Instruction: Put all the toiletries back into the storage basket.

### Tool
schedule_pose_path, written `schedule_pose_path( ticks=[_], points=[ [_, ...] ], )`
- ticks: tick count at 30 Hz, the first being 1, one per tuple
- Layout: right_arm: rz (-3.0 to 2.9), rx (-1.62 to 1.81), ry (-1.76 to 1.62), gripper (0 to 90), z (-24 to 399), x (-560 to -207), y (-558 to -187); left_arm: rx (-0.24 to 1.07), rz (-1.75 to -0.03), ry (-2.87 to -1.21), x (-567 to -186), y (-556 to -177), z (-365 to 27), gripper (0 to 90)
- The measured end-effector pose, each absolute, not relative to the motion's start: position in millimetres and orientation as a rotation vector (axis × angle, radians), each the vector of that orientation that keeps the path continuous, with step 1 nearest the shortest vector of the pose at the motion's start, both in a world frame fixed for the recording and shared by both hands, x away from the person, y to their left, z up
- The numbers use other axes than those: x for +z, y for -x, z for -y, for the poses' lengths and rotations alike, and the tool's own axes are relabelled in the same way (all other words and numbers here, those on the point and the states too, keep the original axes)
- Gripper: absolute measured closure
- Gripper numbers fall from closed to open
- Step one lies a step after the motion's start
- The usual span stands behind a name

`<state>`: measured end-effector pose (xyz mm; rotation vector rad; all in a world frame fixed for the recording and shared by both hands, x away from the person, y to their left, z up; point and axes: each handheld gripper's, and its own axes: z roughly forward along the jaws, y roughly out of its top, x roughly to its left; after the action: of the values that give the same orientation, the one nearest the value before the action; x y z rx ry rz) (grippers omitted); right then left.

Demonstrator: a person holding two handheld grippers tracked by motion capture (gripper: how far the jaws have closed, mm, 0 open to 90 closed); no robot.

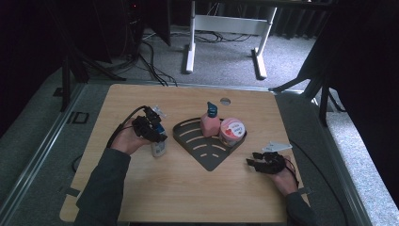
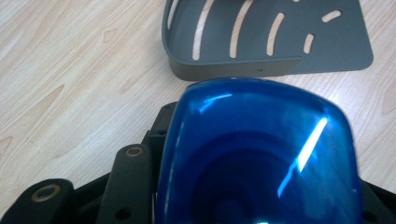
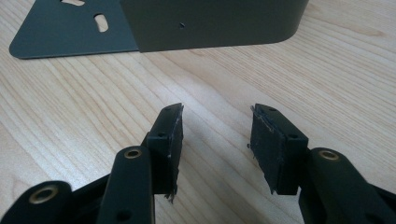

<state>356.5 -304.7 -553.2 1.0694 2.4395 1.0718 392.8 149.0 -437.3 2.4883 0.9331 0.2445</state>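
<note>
On the counter (image 1: 141, 188), left of the grey rack (image 1: 207, 155) | left claw (image 1: 153, 129) clamped on a blue-capped bottle (image 1: 159, 147) standing upright | right claw (image 1: 254, 162) apart, empty, near the rack's corner.

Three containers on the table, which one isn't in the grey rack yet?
The blue-capped bottle, held in the left gripper on the bare wood left of the grey rack. The pink bottle and the round tub stand in the rack.
</note>
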Motion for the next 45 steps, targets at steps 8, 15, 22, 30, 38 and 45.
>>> schedule_pose_path(
  ticks=[8,15,22,30,38,45],
  points=[
    [-2.439,1.073,-1.069,53.6,304.8,-553.3,-356.5,0.236,-0.903,-2.484,-434.8,-391.0,-139.6,55.9],
    [-2.439,1.073,-1.069,53.6,304.7,-553.3,-356.5,0.246,-0.882,-2.479,-428.3,-389.6,-134.1,55.9],
    [-2.438,1.073,-1.069,53.6,304.7,-553.3,-356.5,0.256,-0.859,-2.476,-421.7,-390.5,-128.7,55.9],
    [-2.438,1.074,-1.070,53.6,304.8,-553.4,-356.5,0.278,-0.859,-2.471,-412.1,-392.5,-123.9,55.9],
    [-2.436,1.076,-1.070,53.6,304.7,-553.4,-356.6,0.293,-0.845,-2.466,-406.1,-395.7,-119.3,55.9],
    [-2.437,1.077,-1.069,53.6,304.9,-553.5,-356.7,0.292,-0.840,-2.460,-403.7,-398.3,-114.5,55.9]
  ],
)
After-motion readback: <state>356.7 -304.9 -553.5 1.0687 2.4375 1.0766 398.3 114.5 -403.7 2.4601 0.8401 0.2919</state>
